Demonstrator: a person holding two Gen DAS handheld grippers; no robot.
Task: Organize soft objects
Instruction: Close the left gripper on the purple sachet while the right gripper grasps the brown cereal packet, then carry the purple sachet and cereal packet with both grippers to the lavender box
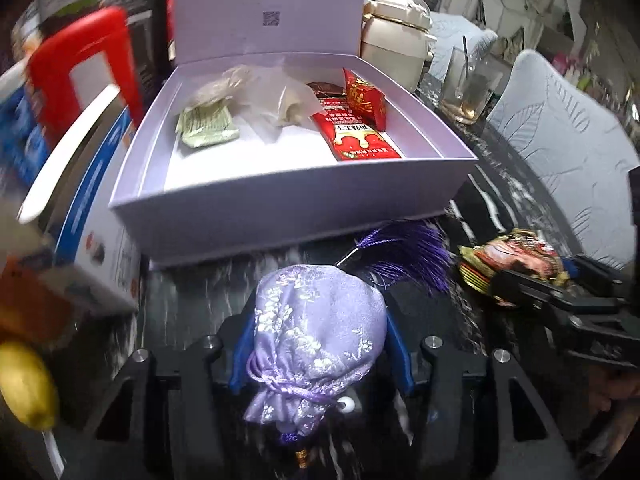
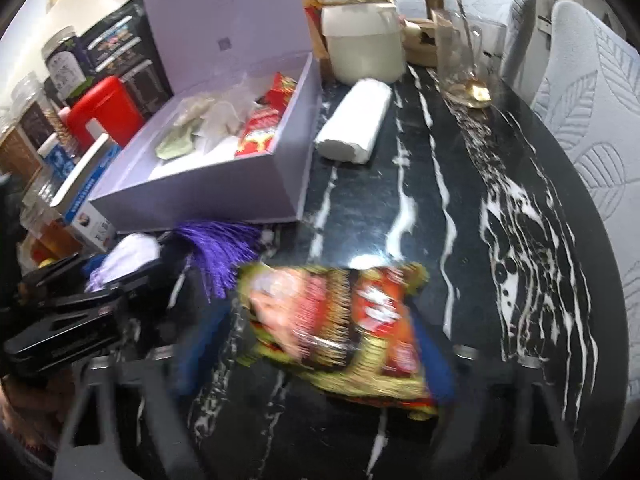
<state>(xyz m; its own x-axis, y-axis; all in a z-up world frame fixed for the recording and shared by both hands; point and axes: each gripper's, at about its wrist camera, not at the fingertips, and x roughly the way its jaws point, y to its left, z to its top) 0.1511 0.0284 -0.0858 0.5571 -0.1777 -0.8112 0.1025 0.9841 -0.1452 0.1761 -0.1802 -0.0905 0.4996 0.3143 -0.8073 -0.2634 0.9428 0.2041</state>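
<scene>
left tongs (image 1: 320, 344): clamped on lilac pouch (image 1: 318, 332); soft, light, best gripped mid-body.
right tongs (image 2: 320, 340): apparently closed on blurred snack packet (image 2: 344, 320); crinkly, slippery.
box (image 1: 280, 196): far, lid up.

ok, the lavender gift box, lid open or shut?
Open. The lavender cardboard gift box has its hinged lid standing upright behind it, snack packets visible inside.

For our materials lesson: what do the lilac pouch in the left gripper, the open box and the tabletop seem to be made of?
Lilac pouch: likely satin brocade, glossy with woven pale flowers and a drawstring cord.
Open box: apparently rigid cardboard, matte pale lilac, with crisp folded walls.
Tabletop: looks like polished black marble or an imitation, white-veined and reflecting light.
</scene>
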